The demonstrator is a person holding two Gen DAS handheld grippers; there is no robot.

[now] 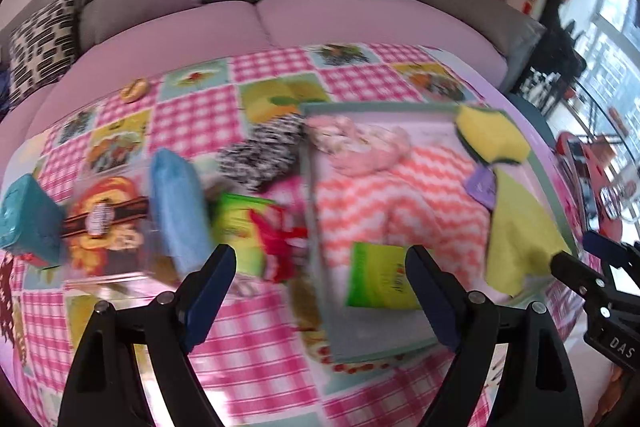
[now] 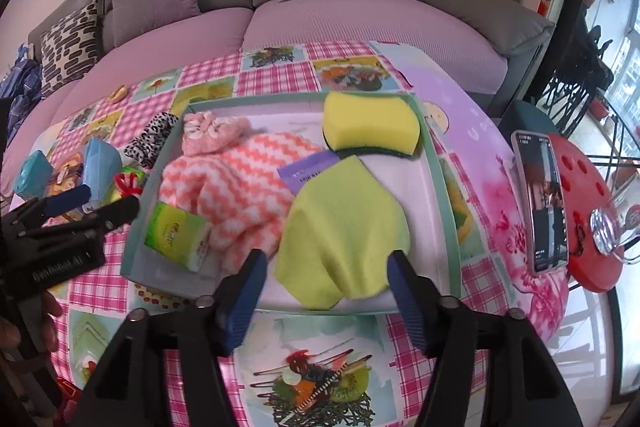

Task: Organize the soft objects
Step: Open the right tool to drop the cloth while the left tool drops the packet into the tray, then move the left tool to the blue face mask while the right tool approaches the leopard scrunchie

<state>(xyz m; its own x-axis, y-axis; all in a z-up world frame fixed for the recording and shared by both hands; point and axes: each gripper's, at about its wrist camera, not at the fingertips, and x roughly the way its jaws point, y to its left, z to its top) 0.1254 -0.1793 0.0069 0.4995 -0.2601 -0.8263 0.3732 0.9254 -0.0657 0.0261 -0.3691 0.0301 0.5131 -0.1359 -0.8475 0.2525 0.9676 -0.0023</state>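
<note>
Currently my 2 claws, left claw (image 1: 320,291) and right claw (image 2: 324,287), both released, tray (image 2: 436,163) w/ 1 sponge (image 2: 370,121), 2 cloths, left view blurred.

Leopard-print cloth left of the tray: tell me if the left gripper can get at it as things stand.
Probably yes. The left gripper is open and empty, and the leopard-print cloth lies uncovered on the tablecloth ahead of it, against the tray wall; only the green packet sits between.

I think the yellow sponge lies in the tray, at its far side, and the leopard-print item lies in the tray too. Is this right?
Not quite. The yellow sponge does lie in the tray, at its far side, but the leopard-print item lies outside, on the tablecloth beside the tray's left wall. The right wrist view shows it.
</note>
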